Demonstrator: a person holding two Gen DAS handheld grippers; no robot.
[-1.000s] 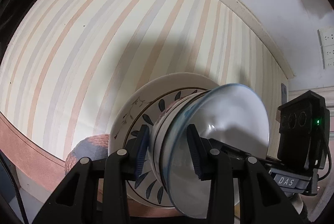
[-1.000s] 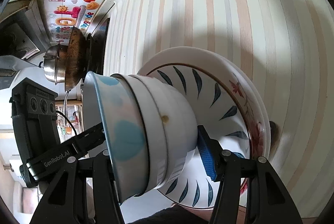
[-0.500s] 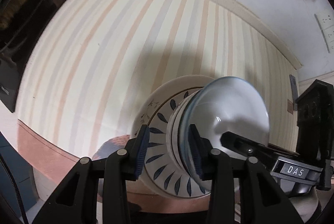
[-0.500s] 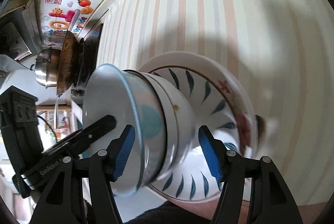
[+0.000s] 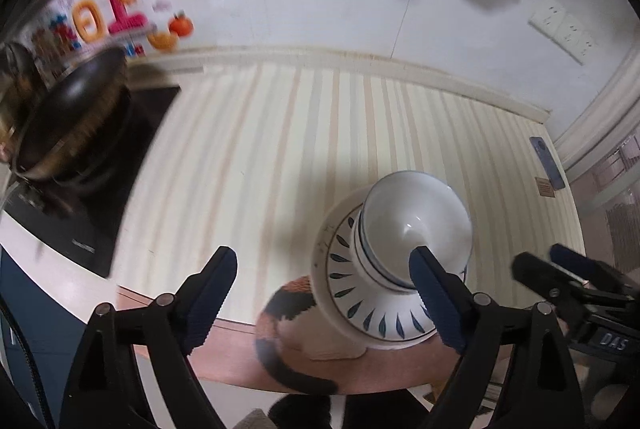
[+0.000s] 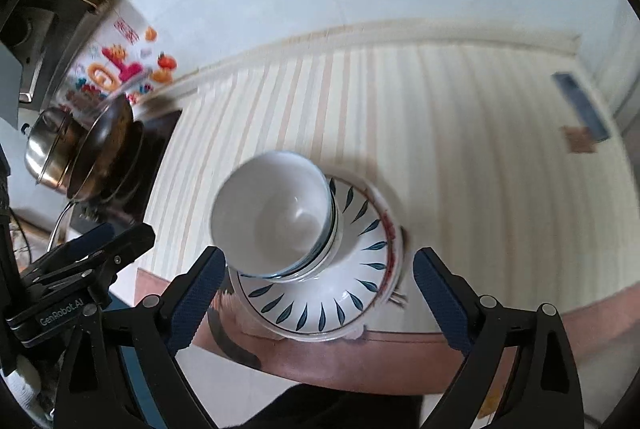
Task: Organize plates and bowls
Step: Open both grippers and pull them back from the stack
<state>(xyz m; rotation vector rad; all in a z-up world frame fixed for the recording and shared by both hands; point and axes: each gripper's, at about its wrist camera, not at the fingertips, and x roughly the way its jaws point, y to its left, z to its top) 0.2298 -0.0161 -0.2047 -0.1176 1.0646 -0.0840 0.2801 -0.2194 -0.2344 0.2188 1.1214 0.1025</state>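
A stack of white bowls (image 5: 416,225) sits on stacked plates (image 5: 360,309) with blue leaf marks, at the near edge of the striped counter (image 5: 280,157). My left gripper (image 5: 324,293) hangs above and short of them. Its jaws are opening wide and nothing is between the pads. In the right wrist view the same bowls (image 6: 276,213) and plates (image 6: 360,269) lie below my right gripper (image 6: 320,289). Its jaws are also opening and hold nothing. Each gripper shows in the other's view, the right gripper (image 5: 560,277) at the right and the left gripper (image 6: 100,245) at the left.
A dark wok (image 5: 72,117) stands on a black cooktop (image 5: 100,213) at the counter's left end, with a steel pot (image 6: 48,149) beside it. A blue flat object (image 5: 546,163) lies at the far right. An orange, black and white shape (image 5: 288,313) sits below the counter edge.
Both grippers let go of the bowl stack, spread their jaws wide and rose away from it. The stack stays on the plates, and the wall and cooktop have come into view.
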